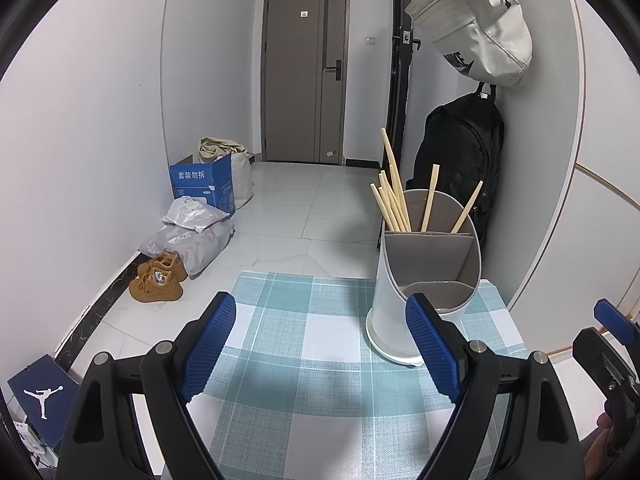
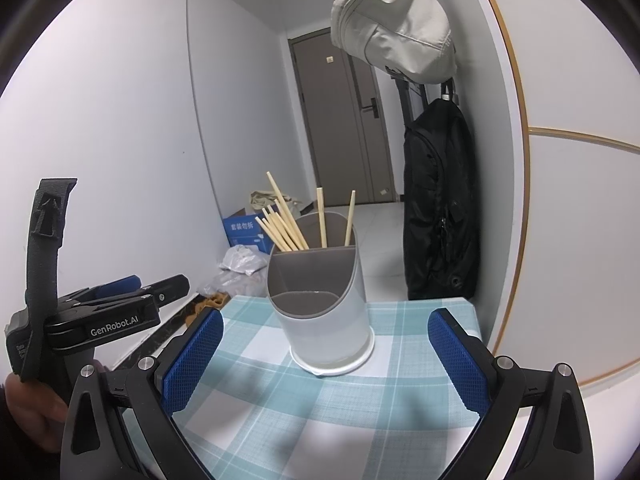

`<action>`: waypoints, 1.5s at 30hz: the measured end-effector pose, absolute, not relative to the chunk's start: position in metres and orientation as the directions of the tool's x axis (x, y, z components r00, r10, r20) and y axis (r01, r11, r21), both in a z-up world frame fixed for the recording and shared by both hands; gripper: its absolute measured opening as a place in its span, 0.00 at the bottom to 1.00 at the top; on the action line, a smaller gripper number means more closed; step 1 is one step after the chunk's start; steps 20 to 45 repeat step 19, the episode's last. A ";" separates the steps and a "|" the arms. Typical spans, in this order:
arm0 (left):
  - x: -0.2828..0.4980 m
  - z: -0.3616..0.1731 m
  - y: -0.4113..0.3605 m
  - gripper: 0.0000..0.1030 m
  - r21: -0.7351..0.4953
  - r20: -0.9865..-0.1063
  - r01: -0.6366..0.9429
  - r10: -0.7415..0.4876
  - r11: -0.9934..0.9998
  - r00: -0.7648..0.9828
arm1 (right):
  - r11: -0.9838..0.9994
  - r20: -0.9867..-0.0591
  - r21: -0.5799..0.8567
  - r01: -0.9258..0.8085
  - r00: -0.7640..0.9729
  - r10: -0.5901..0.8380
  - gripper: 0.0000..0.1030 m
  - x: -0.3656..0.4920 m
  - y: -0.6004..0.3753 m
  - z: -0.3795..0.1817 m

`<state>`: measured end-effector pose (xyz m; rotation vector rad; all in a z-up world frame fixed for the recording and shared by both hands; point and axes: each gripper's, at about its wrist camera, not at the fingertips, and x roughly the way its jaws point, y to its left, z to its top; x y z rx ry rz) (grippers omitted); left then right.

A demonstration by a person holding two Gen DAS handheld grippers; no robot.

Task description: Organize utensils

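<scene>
A white utensil holder [image 1: 404, 296] with a grey divided insert stands on the blue-checked tablecloth [image 1: 304, 360], near its far right corner. Several wooden chopsticks [image 1: 394, 200] stand in its back compartments; the front compartment looks empty. My left gripper [image 1: 320, 340] is open and empty above the cloth, left of the holder. My right gripper [image 2: 324, 352] is open and empty, with the holder [image 2: 320, 308] and chopsticks [image 2: 288, 228] between and beyond its fingertips. The left gripper also shows in the right wrist view [image 2: 152, 286], at the left edge, jaws apart.
A black backpack [image 1: 460, 168] and a beige bag [image 1: 476, 24] hang on the wall right of the table. On the floor to the left lie brown shoes [image 1: 158, 276], plastic bags [image 1: 192, 228] and a blue box [image 1: 204, 184]. A door [image 1: 304, 76] closes the hallway.
</scene>
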<state>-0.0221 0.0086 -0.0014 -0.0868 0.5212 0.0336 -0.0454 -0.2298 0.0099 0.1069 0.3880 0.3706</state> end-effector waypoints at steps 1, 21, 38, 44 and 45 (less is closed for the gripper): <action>-0.022 -0.001 0.007 0.81 -0.075 -0.499 -0.056 0.011 0.996 0.866 | 0.927 -0.350 0.172 -0.332 0.859 0.372 1.00 -0.045 -0.230 0.010; -0.023 -0.005 0.008 0.81 -0.077 -0.502 -0.040 -0.004 0.996 0.865 | 0.928 -0.355 0.174 -0.331 0.858 0.372 1.00 -0.044 -0.229 0.010; -0.023 -0.005 0.008 0.81 -0.077 -0.502 -0.040 -0.004 0.996 0.865 | 0.928 -0.355 0.174 -0.331 0.858 0.372 1.00 -0.044 -0.229 0.010; -0.023 -0.005 0.008 0.81 -0.077 -0.502 -0.040 -0.004 0.996 0.865 | 0.928 -0.355 0.174 -0.331 0.858 0.372 1.00 -0.044 -0.229 0.010; -0.023 -0.005 0.008 0.81 -0.077 -0.502 -0.040 -0.004 0.996 0.865 | 0.928 -0.355 0.174 -0.331 0.858 0.372 1.00 -0.044 -0.229 0.010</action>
